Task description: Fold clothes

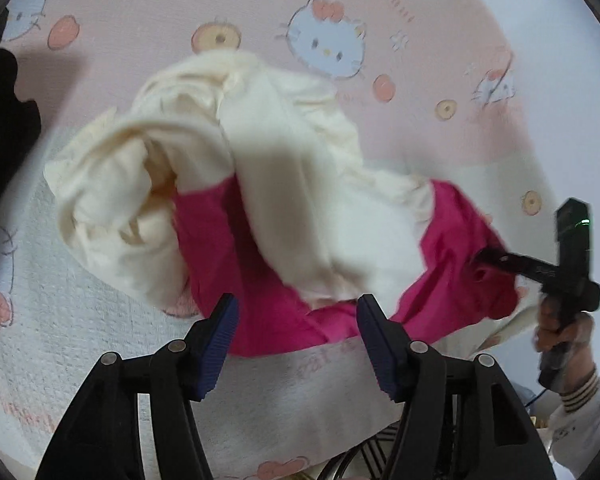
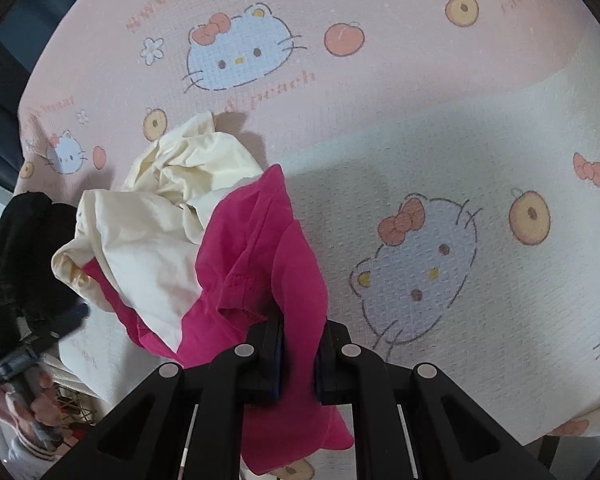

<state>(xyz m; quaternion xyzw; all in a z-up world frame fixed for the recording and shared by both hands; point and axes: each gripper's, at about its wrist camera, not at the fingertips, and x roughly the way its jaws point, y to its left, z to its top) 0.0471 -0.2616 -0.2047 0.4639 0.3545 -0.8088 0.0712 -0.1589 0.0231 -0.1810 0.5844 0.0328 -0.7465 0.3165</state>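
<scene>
On the worktop (image 2: 440, 120), under a pink and white cartoon-cat cloth (image 1: 440, 92), a cream garment (image 1: 188, 184) lies crumpled over a magenta garment (image 1: 276, 320), hiding most of it, so the shape of either piece is hard to make out. At the near edge, the left claw (image 1: 296, 344) stands wide with nothing between its blue pads (image 1: 220, 348), just short of the magenta hem. To the right, the right claw (image 2: 298, 360) is clamped narrow on a bunched fold of the magenta garment (image 2: 260, 264), lifting it so the fabric drapes over and hides the tips. A dark heap, perhaps another garment (image 2: 28, 256), sits at the left edge, cut off by the lens rim. A hand (image 1: 556, 328) with a striped cuff (image 1: 584, 392) grips the right handle.
</scene>
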